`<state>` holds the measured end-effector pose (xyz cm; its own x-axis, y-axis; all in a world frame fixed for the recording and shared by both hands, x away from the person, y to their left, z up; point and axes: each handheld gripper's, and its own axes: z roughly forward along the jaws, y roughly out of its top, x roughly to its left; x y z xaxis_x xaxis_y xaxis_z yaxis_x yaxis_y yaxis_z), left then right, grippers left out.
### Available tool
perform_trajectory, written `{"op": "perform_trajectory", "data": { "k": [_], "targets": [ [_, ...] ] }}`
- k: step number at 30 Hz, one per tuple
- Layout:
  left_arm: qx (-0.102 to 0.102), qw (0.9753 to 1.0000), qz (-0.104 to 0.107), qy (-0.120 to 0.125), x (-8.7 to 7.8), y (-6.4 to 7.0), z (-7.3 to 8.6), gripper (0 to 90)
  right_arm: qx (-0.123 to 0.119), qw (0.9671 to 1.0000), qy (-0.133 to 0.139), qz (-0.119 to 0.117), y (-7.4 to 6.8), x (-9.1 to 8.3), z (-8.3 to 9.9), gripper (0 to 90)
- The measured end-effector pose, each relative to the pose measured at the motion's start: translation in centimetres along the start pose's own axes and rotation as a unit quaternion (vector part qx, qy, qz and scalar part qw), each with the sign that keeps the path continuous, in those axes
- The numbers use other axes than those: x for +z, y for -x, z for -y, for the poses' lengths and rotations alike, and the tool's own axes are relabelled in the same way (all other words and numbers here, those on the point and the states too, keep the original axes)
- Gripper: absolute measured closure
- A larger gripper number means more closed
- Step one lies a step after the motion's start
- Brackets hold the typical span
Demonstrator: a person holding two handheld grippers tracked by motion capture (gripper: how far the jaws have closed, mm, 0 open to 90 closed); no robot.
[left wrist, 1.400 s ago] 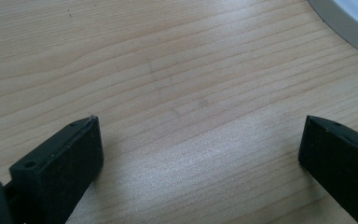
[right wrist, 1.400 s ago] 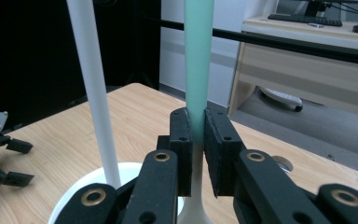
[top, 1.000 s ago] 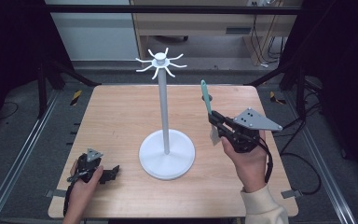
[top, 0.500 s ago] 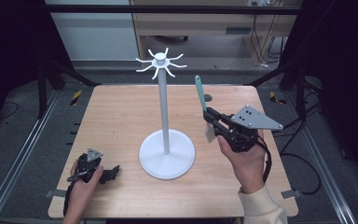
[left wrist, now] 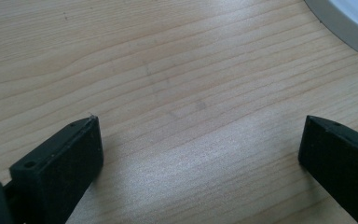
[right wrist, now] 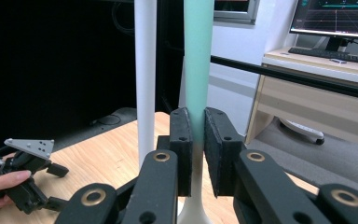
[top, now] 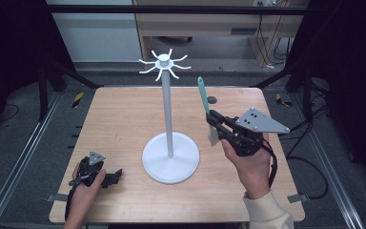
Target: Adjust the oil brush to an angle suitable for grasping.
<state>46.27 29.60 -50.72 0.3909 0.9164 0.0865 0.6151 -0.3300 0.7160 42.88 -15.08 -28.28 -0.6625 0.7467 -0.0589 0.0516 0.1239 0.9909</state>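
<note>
The right gripper (top: pixel 215 125) is clamped on a teal-handled utensil (top: pixel 202 94), its two black jaws pressed against the handle where the teal turns to white; in the right gripper view (right wrist: pixel 196 149) the handle rises straight up between the pads and the pale lower part flares out below them. The utensil is held nearly upright, off the table, just to the right of the white rack stand (top: pixel 167 109), with its teal tip below the ring of hooks (top: pixel 164 64) at the pole's top and well apart from them. Its whitish blade end (top: pixel 213 137) hangs beside the stand's round base (top: pixel 170 157), above the wooden table (top: pixel 124 114). The right hand (top: pixel 250 164) grips the tool from behind, right of the base. The left gripper (top: pixel 112 175) lies on the table to the left of the base, near the front edge, held by the left hand (top: pixel 83 188); its jaws stand wide apart with nothing between them (left wrist: pixel 200 154), bare wood under them and the rim of the base (left wrist: pixel 349 28) at the upper corner.
</note>
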Motion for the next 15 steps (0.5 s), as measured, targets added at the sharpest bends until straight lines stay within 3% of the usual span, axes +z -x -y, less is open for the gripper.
{"op": "perform_trajectory", "data": {
  "k": [15],
  "targets": [
    [0.003,1.0000,0.003,0.001,0.0,0.1,0.0,0.0,-0.008,0.9998,0.011,-0.013,-1.1,-0.6,-1.0,81.8]
  ]
}}
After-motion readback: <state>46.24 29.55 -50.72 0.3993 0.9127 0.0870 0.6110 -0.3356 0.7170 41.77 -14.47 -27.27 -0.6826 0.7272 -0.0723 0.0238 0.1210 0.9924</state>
